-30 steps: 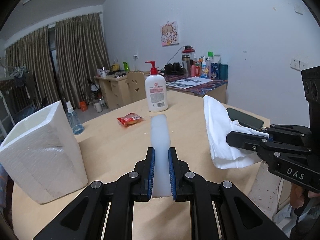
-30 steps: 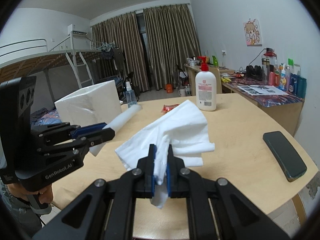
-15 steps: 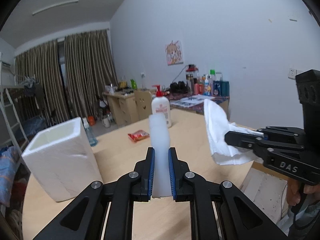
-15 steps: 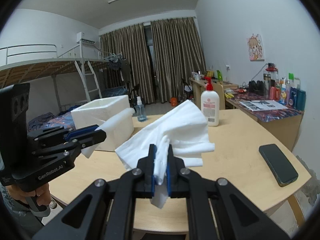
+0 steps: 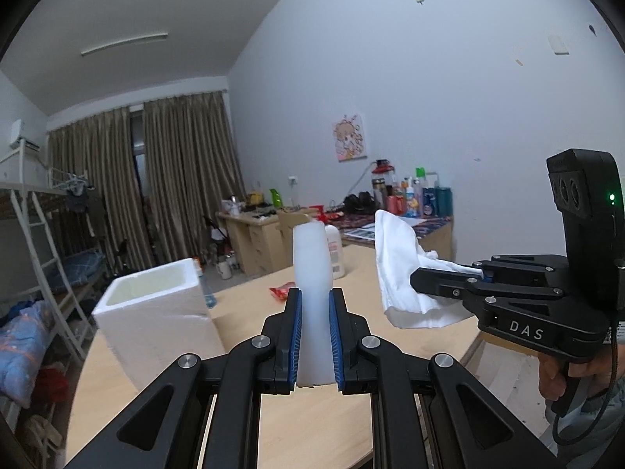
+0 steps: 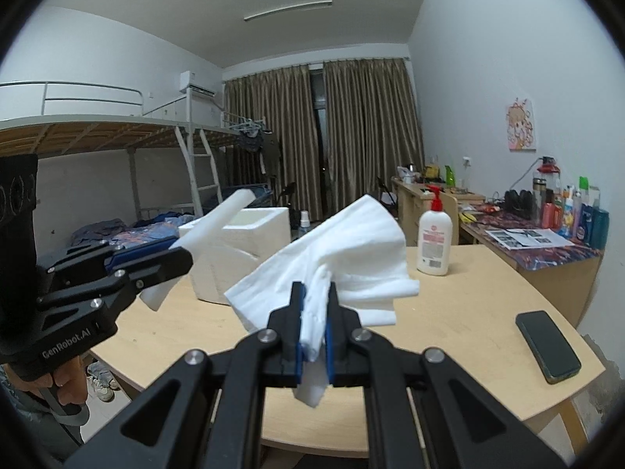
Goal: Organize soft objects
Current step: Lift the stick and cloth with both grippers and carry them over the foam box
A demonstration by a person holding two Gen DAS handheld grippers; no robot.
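Both my claws have risen since a second ago, the table (image 6: 468, 312) now lying lower. My left gripper (image 5: 314, 336) pinches the foam strip (image 5: 312, 273), my right gripper (image 6: 314, 332) the white cloth (image 6: 351, 250), both held above the table. I judge the open foam box (image 5: 156, 312), far left, the likely target: I should lower each in separately. The lotion bottle (image 6: 433, 242) and phone (image 6: 547, 346) stand well apart, right.

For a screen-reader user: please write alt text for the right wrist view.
The right hand-held gripper pinches a crumpled white cloth above a wooden table. At left, the left hand-held gripper holds a white foam strip near a foam box.
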